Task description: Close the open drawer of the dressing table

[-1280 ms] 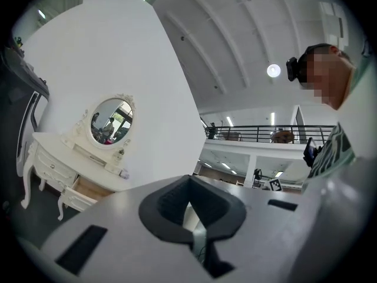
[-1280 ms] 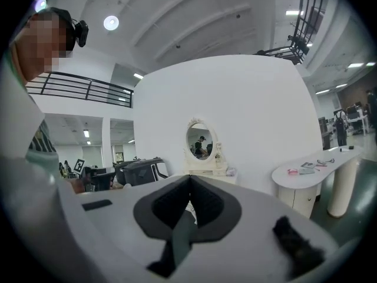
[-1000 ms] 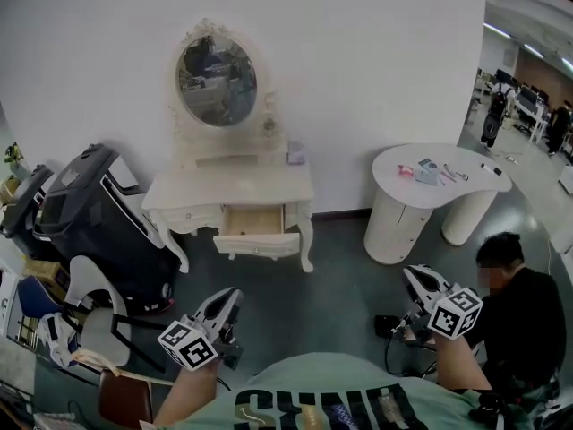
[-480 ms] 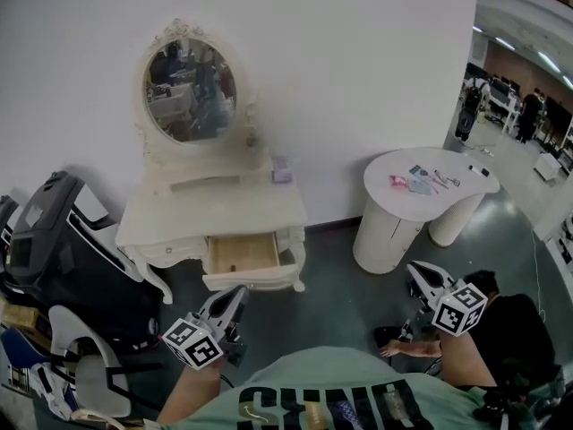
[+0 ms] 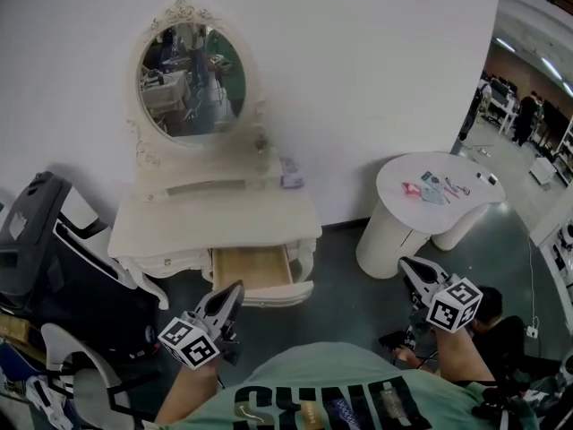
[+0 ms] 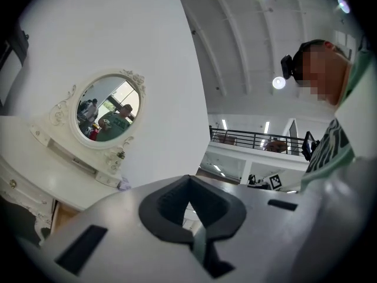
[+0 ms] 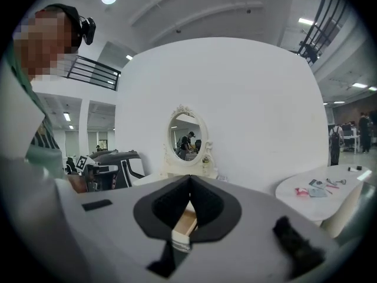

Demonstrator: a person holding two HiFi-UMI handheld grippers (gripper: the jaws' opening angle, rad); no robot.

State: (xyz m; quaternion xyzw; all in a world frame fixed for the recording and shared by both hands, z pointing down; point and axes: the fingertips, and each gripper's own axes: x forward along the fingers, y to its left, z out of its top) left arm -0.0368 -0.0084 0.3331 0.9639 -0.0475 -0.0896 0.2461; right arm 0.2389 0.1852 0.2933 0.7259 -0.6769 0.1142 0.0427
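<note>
Drawer (image 5: 253, 269): is being shown pulled out of the front of the dressing table (image 5: 215, 215), under the right half of its top, with the pale wooden inside lying bare and the white front panel turned towards the grippers

Dressing table: white, on carved legs, is being kept against the white wall (image 5: 376, 70); an oval mirror (image 5: 190, 68) in an ornate white frame is being carried above the top, and a small lilac item (image 5: 291, 173) is being kept at the right rear corner of that top

Left gripper (image 5: 230, 294): is being held low in front of the dressing table, pointed towards the drawer and apart from it; its jaws are being pressed together at the tips, with nothing gripped between them

Right gripper (image 5: 407, 267): is being held off to the right, well apart from the drawer, in front of the round white table (image 5: 407, 173); its jaws are likewise being kept closed on nothing

Round white table: is being stood on thick column bases to the right of the dressing table, with a few small items (image 5: 434, 186) being kept on its top

Black chair (image 5: 40, 258): is being kept just beside the dressing table's left end

Person in dark clothing (image 5: 491, 316): is being seen low on the floor at the lower right, beyond the right gripper
</note>
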